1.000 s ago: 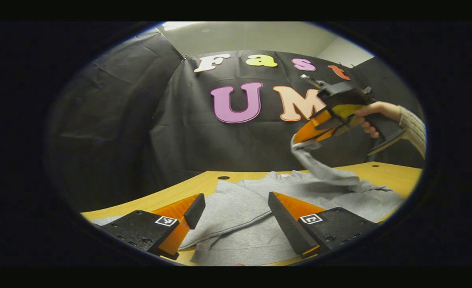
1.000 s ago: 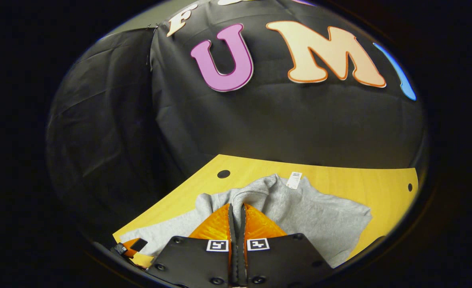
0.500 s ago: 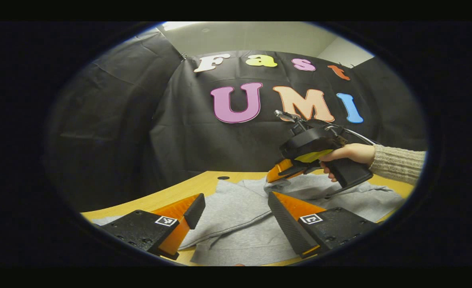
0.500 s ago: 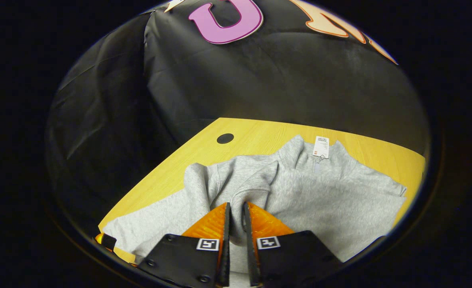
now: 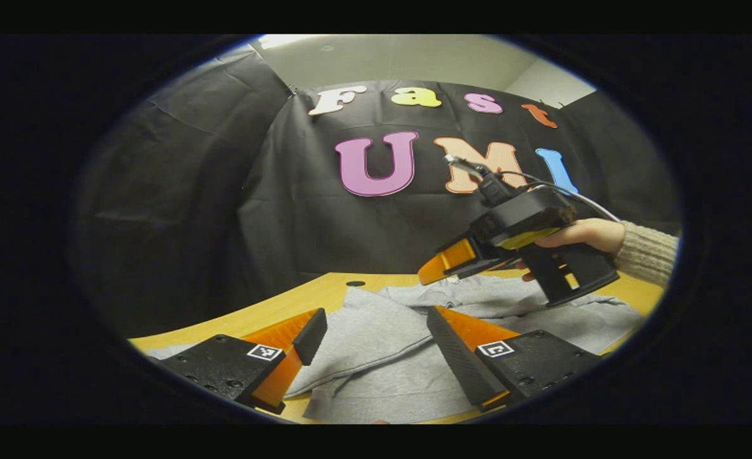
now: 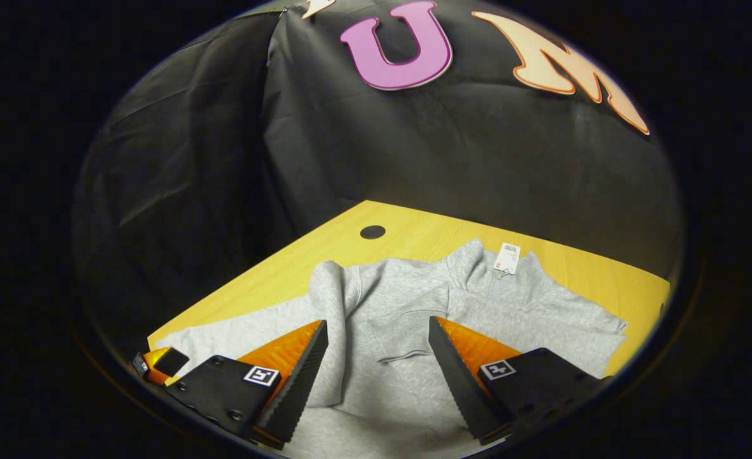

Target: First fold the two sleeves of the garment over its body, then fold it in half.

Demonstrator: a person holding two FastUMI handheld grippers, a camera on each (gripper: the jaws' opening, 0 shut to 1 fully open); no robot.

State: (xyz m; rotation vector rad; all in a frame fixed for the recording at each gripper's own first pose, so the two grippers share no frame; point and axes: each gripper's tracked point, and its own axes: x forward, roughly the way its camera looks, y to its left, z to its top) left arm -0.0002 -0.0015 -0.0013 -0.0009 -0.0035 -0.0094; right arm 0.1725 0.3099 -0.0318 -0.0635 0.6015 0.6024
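Grey garment point(image 6: 414, 319) has both sleeves across its body; your right gripper point(image 6: 376, 363) and left gripper point(image 5: 373, 347) hang spread, empty. Halving comes next: grab the hem.

Black cloth wall point(image 5: 178, 191) draped in creases across the back and the 9 o'clock side, hung in overlapping panels. Pale ceiling point(image 5: 389, 57) at 12 o'clock in the left gripper view, a bright patch at its 11 o'clock corner. Yellow wooden worktop point(image 6: 427, 239) below, butted against the cloth, with a dark round hole point(image 6: 372, 231) near its far edge.
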